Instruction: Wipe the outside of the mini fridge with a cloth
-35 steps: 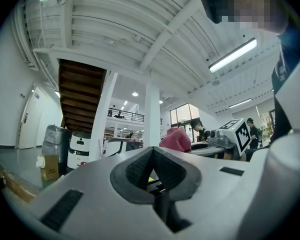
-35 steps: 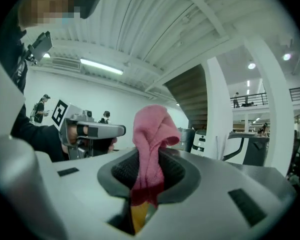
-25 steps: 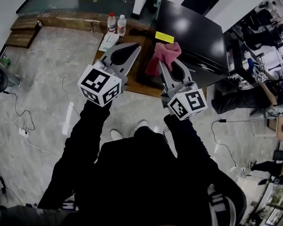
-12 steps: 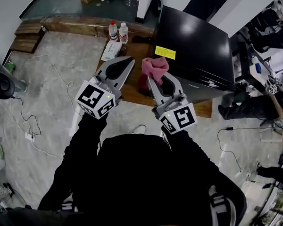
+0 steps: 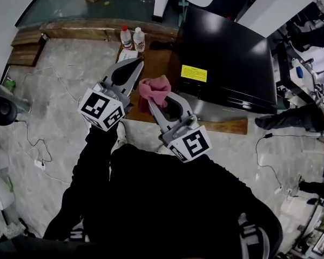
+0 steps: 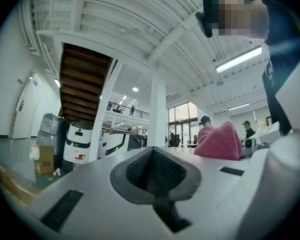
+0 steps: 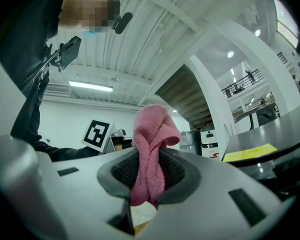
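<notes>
On the brown wooden desk, set on grey marbled floor: a black mini fridge filling the right part, yellow label on its top. Toward the far left corner, a red-capped bottle and a white-capped bottle, upright, side by side. Just in front of them, a flat white packet. Left, across the floor, loose cables and a white power strip.

Label print on mini fridge illegibly small
</notes>
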A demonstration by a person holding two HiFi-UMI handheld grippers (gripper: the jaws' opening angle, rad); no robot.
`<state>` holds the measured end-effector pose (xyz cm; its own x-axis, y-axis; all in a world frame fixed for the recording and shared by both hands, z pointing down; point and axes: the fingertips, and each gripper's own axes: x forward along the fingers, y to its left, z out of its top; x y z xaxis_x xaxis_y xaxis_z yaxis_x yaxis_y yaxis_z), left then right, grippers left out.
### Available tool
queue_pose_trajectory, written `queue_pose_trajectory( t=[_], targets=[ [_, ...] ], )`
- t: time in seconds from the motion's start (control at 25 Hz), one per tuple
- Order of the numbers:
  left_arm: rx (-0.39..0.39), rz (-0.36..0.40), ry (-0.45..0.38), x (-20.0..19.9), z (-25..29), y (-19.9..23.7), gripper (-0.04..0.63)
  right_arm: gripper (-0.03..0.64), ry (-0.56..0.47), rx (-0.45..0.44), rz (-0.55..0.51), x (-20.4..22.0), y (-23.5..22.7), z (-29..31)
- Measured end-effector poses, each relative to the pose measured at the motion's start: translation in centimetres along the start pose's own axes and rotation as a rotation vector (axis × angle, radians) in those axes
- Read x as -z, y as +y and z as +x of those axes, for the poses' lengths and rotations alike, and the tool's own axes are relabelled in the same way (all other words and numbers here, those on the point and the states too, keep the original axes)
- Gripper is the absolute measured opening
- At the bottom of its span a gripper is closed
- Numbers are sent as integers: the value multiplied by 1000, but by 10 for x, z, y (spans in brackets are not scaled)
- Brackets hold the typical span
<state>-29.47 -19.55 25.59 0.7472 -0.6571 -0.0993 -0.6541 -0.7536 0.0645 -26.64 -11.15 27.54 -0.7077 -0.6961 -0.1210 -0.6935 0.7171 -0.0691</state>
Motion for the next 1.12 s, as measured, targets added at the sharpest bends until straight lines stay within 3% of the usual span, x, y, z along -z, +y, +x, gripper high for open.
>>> queue_pose_trajectory(
  t=[0.16,0.4,0.64,0.84,1.12],
  targets=[
    [73,1,-9,0,6,51,6,89,-38,90,84,14,-5,50],
    [229,-2,6,-1,43,110,6,87,-191,372,207,13,-61,102],
    [327,4,9,0,82,159,6,86,-330,589,317,20,-126,141],
    [390,7,5,4,111,182,6,87,-443,749,382,29,-176,153],
    [505,16,-1,8,140,178,6,87,-595,861,532,40,-237,156]
  ],
)
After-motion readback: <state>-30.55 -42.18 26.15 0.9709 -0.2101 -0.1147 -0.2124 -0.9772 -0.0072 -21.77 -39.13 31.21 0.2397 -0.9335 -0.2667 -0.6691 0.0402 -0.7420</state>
